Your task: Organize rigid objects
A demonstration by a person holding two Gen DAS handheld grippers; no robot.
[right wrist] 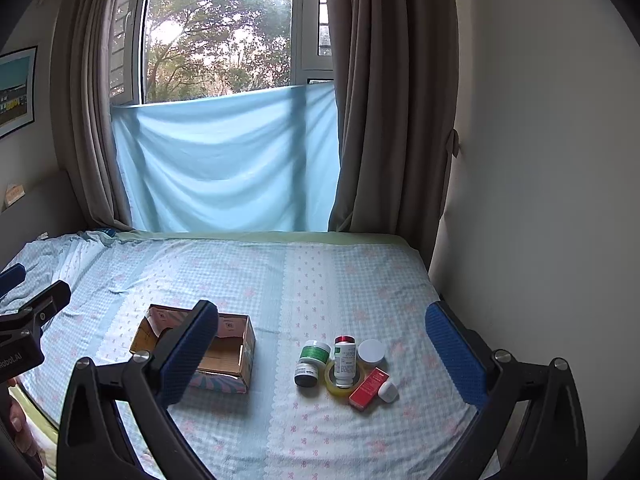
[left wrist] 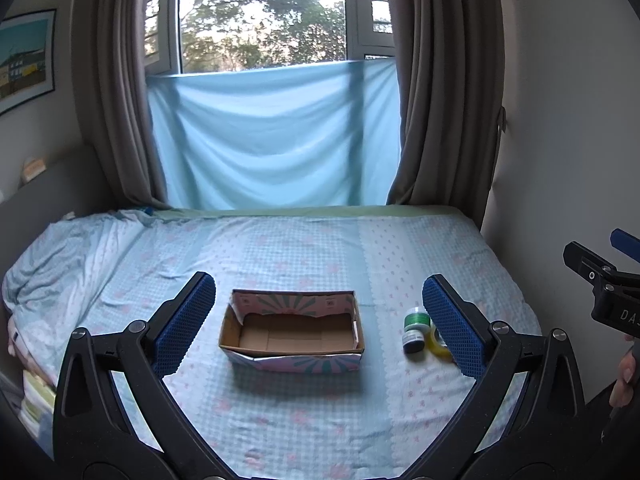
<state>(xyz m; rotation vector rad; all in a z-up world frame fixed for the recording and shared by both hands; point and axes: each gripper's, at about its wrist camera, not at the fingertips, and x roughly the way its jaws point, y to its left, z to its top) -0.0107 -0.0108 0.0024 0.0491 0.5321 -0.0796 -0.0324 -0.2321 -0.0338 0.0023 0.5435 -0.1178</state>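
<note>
— Cardboard, that box point(right wrist: 200, 354); where does it sit from the right claw point(right wrist: 322, 344)?

— Off to that claw's left, partly behind its left finger point(right wrist: 188, 354). It lies empty on the bedsheet point(right wrist: 280, 280), open side up, its long axis running across the view.

— And the things to be sorted?

— Straight ahead of the right claw, between its fingers and a little right of centre: a green-lidded jar point(right wrist: 315, 354), a darker jar point(right wrist: 306, 376) just in front of it, a white bottle with a red cap point(right wrist: 345, 358) standing inside a ring of tape point(right wrist: 342, 382), a white round lid point(right wrist: 371, 351), a red carton point(right wrist: 369, 389) and a small white piece point(right wrist: 387, 392) touching its end. All are bunched close together.

— So which claw is nearer?

— The right one, by the look of it. From the left claw point(left wrist: 318, 326) the cluster lies far to the right, half hidden behind its right finger point(left wrist: 454, 328); only the green-lidded jar point(left wrist: 416, 318), the darker jar point(left wrist: 413, 342) and the tape point(left wrist: 438, 344) show. The box point(left wrist: 292, 330) sits dead ahead of that claw.

— State of the claws?

— Both spread wide, holding nothing, raised above the sheet.

— The likely move?

— The right claw probably reaches forward for one piece, then carries it leftward to the box. The red carton's long axis runs diagonally, so gripping it would need a turned wrist.
</note>
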